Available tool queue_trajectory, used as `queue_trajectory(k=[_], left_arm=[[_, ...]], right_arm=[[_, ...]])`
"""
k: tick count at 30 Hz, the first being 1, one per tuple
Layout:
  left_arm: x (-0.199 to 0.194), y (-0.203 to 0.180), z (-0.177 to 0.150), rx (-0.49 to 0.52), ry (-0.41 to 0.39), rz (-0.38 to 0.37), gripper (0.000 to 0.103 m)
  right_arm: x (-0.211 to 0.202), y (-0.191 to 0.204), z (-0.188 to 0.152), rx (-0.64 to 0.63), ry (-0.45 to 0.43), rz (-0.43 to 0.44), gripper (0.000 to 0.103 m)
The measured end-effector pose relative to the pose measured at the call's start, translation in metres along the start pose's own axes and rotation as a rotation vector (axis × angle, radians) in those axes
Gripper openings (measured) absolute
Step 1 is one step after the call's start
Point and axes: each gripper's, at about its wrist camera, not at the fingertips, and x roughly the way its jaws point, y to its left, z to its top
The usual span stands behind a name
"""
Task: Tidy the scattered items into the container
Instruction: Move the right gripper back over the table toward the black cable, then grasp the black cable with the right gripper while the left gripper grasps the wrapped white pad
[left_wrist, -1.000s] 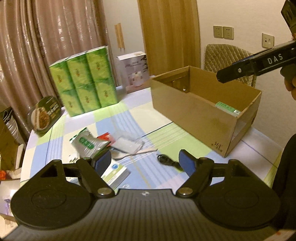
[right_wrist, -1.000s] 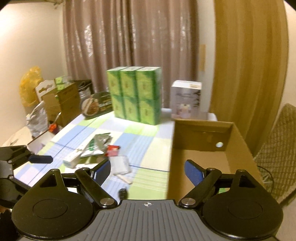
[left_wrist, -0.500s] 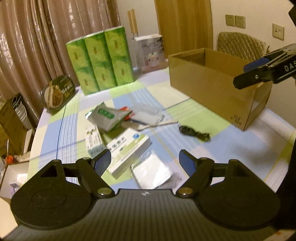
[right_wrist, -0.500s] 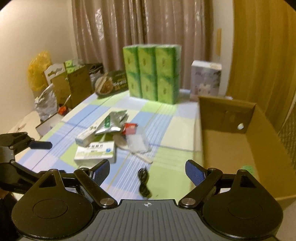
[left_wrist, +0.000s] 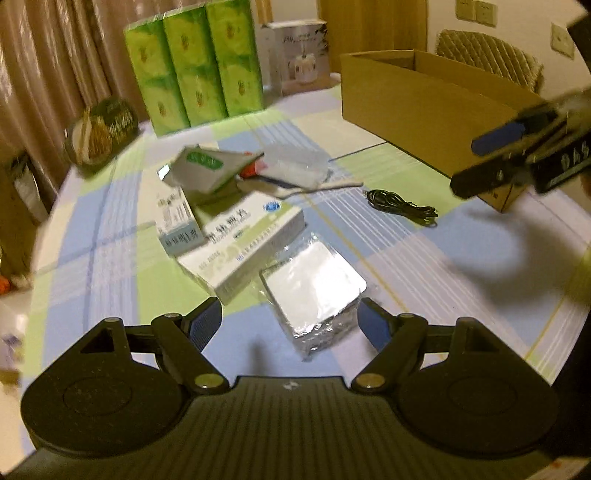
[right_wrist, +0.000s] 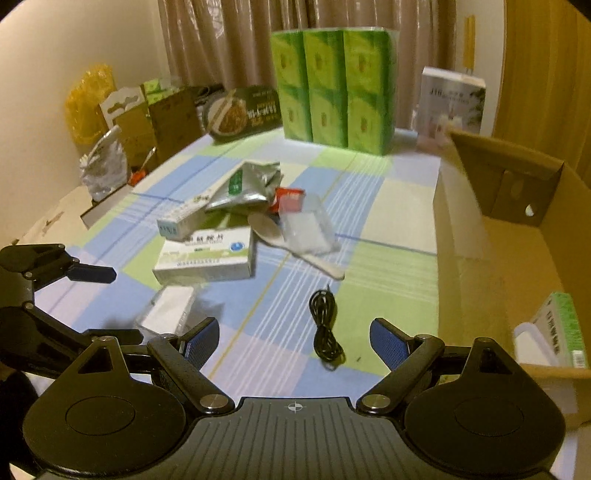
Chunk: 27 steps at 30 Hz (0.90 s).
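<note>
Near the table's front edge, the left hand-held gripper (left_wrist: 290, 321), wide open and empty, straddles the slippery plastic-wrapped packet (left_wrist: 314, 284), which may slide toward the adjoining medicine box (left_wrist: 240, 245) when pinched; the right hand-held gripper (right_wrist: 293, 339) likewise gapes empty above the black cable (right_wrist: 325, 325).

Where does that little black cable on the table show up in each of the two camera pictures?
Left wrist view: the black cable lies right of centre, on the tablecloth in front of the cardboard box.
Right wrist view: the cable lies low, near the middle, left of the box.
Shared landmark: the green tissue packs.
</note>
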Motion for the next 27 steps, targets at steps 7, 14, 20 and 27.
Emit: queue_trajectory(k=[7,14,20,27], left_arm=[[0.022,-0.007,-0.003,-0.06,0.046,-0.03,0.077],[0.038,-0.006,-0.002,-0.211,0.035,-0.001,0.088],[0.045,-0.005,0.004,-0.302,0.009,0.013,0.088],[0.051,-0.016,0.004,-0.29,0.014,0.042,0.09]], right_arm=[[0.024,-0.008,0.003,0.018,0.036,0.009,0.086],[0.04,-0.013,0.009,0.039,0.054,0.008,0.086],[0.05,-0.012,0.012,0.031,0.064,0.01,0.086],[0.057,-0.013,0.015,0.037,0.07,0.01,0.086]])
